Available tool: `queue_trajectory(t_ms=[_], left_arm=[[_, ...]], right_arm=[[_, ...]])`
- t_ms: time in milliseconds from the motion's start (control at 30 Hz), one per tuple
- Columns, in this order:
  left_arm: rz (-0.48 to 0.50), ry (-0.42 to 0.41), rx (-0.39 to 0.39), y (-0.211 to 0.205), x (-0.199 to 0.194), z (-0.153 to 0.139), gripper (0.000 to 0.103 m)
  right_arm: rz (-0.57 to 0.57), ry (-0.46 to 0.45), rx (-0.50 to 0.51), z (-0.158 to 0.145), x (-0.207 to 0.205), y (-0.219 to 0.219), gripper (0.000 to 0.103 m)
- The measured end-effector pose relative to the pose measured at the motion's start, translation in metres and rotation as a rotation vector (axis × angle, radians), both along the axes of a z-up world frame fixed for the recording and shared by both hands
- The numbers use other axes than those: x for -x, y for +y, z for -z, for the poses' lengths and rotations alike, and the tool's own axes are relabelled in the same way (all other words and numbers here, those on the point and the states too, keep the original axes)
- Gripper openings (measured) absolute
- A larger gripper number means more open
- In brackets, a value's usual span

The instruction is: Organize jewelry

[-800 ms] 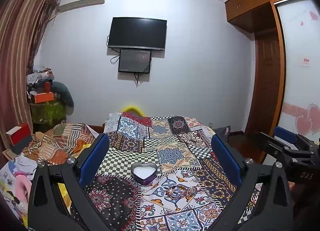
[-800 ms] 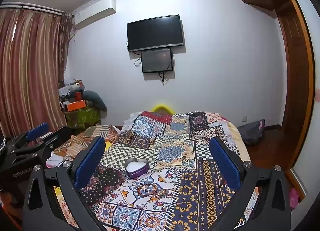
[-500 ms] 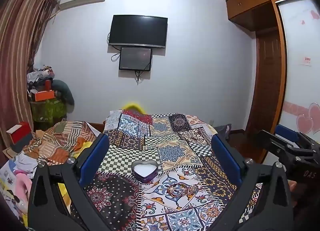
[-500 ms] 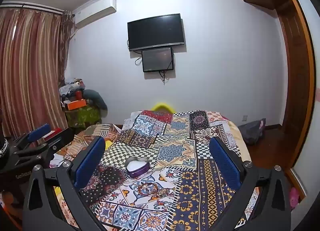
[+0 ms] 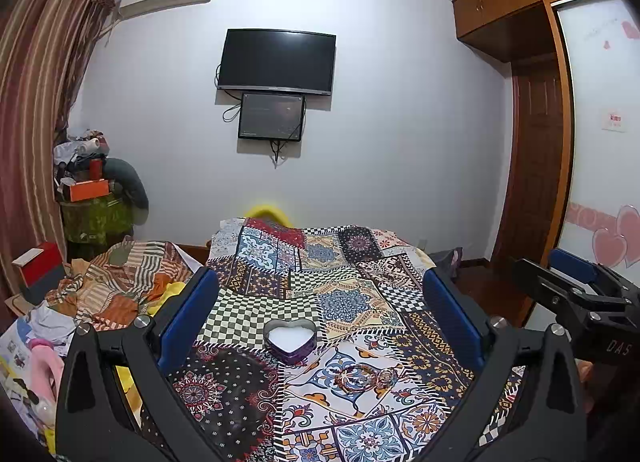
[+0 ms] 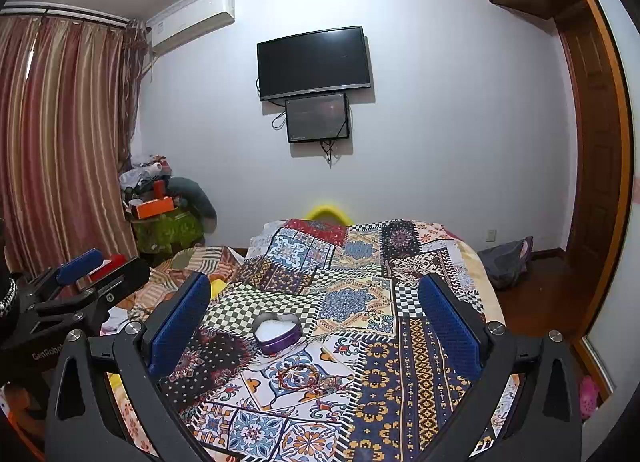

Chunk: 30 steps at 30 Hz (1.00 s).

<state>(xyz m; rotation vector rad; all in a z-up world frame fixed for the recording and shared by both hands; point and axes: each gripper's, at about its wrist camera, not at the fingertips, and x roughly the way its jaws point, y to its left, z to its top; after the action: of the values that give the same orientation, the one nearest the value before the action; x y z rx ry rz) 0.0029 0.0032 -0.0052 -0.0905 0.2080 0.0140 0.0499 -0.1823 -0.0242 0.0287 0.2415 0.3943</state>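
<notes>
Left tool [image 5: 320,316]: jaws spread wide, holding nothing, above the bed [image 5: 352,302].
Right tool [image 6: 314,318]: likewise agape and empty.
Heart box [image 5: 291,340]: lidless, pale lining, on the quilt mid-bed.
Bracelets [image 5: 366,376]: just in front of the box, side by side.
Handling: probably light, slippery, small; pinch across one bead band, gently.
Risk: snagging the soft quilt.

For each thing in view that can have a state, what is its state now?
heart-shaped box: open, no lid on it, white inside, no jewelry seen in it.
bracelets: lying on the bedspread, outside the box, not gripped.
left gripper: open, empty.
right gripper: open, empty.
TV: off, dark.
small screen: dim.
curtain: drawn.
</notes>
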Motion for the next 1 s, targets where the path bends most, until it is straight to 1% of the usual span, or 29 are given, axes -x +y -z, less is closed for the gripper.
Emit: queue_trajectory(t_ms=[367,833,1000], left_arm=[[-0.002,0.001,-0.016,-0.0038,-0.0009,0.0022,0.102],[0.004,0.007,-0.003,0.0025,-0.0001,0.0039,0.102],[0.003,0.008,-0.009,0.0003,-0.0001,0.0054,0.102]], right_arm=[[0.003,0.000,0.002,0.0052,-0.0007,0.0006,0.103],[0.003,0.000,0.005,0.0039,-0.0011,-0.0003,0.103],[0.005,0.001,0.005,0.0033,-0.0008,-0.0002,0.103]])
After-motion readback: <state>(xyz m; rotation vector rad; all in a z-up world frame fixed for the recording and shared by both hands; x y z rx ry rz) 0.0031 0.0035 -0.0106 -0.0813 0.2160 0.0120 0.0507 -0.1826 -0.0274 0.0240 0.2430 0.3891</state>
